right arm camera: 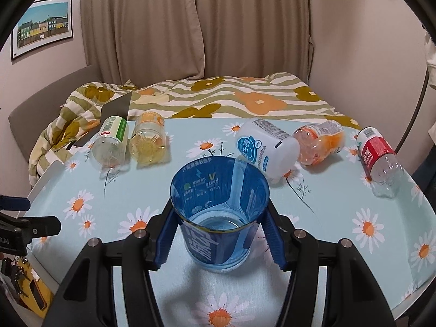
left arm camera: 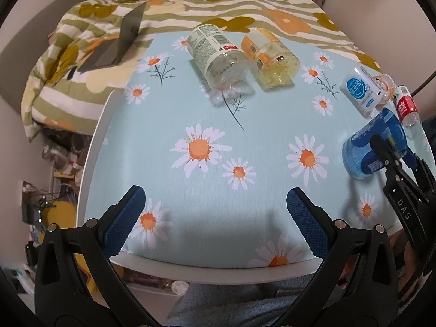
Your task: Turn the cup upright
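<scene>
Blue translucent cup, mouth up, sits clamped between the right tongs near the bench's front edge, its white lettering unreadable. Left tongs gape wide, grasping nothing. "DAS" marks the right tongs.

Right gripper: blue pads closed against both sides of the blue cup, mouth up. Left gripper: jaws spread wide, nothing between them.

Black claw, blue ribbed pads
</scene>
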Demonstrator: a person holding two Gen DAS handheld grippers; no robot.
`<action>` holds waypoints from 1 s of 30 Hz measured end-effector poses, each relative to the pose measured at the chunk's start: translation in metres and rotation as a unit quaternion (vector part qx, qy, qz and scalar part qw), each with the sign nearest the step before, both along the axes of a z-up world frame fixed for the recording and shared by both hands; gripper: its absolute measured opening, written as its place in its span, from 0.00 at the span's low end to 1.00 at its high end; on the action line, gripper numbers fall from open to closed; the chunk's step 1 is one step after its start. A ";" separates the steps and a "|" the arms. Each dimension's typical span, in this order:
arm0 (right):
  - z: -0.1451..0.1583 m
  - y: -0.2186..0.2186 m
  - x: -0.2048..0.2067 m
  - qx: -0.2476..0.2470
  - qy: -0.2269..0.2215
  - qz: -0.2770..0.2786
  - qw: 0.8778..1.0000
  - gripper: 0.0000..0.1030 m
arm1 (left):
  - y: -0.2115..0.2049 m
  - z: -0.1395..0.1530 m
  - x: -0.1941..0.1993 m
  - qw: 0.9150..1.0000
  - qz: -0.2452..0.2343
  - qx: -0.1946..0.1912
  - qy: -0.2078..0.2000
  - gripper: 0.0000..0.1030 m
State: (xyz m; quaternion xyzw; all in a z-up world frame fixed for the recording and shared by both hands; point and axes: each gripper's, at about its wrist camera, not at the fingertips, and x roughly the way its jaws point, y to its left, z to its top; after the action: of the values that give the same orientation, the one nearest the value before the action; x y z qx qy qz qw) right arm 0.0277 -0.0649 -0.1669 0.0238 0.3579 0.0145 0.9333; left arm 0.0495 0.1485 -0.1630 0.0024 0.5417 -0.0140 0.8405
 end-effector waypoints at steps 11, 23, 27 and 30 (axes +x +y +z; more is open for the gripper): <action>0.040 -0.019 -0.013 0.027 0.015 0.036 0.999 1.00 | -0.015 0.038 -0.011 1.000 0.015 -0.007 -0.023 1.00; 0.144 -0.102 -0.025 0.010 0.088 -0.001 0.996 1.00 | -0.071 0.120 -0.032 0.998 0.008 -0.013 -0.061 1.00; 0.153 -0.121 -0.030 -0.002 0.106 -0.015 0.994 1.00 | -0.089 0.129 -0.042 0.998 0.003 -0.005 -0.066 1.00; 0.153 -0.131 -0.034 -0.003 0.111 -0.019 0.994 1.00 | -0.097 0.132 -0.049 0.997 0.001 -0.001 -0.071 1.00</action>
State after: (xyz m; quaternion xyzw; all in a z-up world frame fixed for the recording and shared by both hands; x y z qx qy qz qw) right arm -0.0067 -0.1955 -0.0137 0.0296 0.4591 -0.0073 0.8878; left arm 0.0001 0.0513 -0.0308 0.0024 0.4806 -0.0138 0.8768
